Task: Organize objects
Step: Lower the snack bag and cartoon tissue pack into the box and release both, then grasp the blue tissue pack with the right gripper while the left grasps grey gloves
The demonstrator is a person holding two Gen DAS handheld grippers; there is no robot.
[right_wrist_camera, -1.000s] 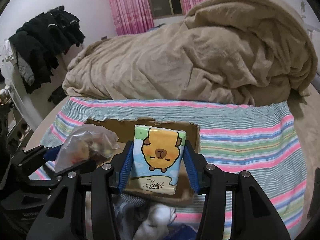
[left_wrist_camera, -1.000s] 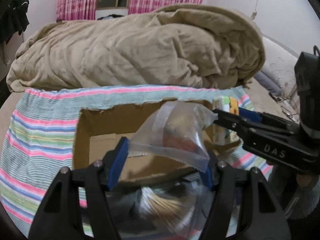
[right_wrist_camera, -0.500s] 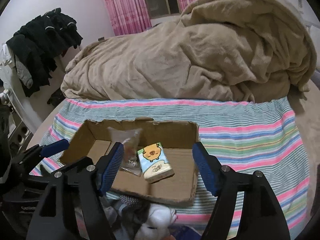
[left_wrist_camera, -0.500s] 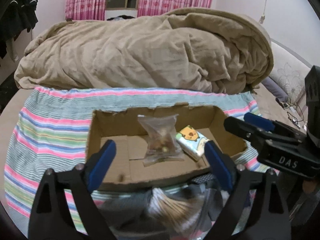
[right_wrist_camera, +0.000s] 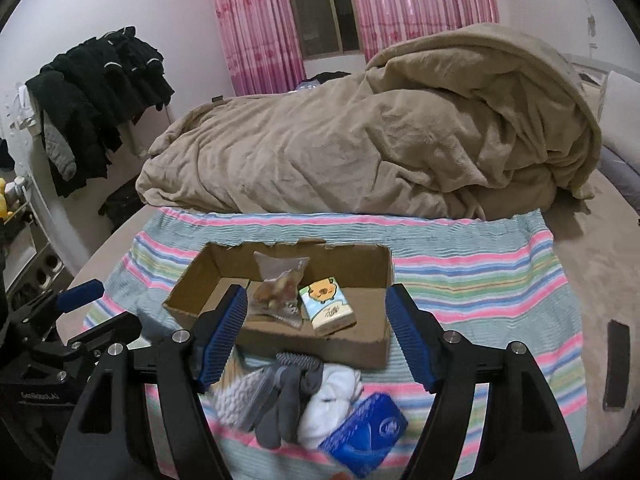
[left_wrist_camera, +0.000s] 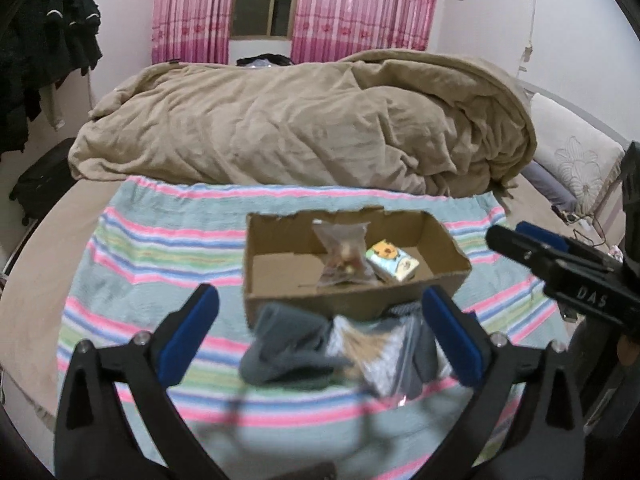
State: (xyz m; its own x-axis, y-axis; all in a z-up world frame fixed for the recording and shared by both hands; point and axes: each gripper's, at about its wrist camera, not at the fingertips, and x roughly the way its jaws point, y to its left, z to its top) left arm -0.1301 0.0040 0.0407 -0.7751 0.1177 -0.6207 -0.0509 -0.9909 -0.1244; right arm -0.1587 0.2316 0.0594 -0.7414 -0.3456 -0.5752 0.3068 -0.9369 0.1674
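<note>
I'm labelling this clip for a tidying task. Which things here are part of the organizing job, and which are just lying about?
Part of the job:
cardboard box
clear snack bag
tissue pack
grey sock
white sock
blue packet

Just lying about:
tan blanket
striped towel
black clothes
pink curtains

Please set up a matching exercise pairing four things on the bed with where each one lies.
Things:
1. tissue pack
2. snack bag
3. blue packet
4. brown blanket

Places:
A. on the striped cloth, in front of the box
B. heaped behind the striped cloth
C. inside the cardboard box, right of its neighbour
D. inside the box, left of its neighbour

Pairs: 1-C, 2-D, 3-A, 4-B
</note>
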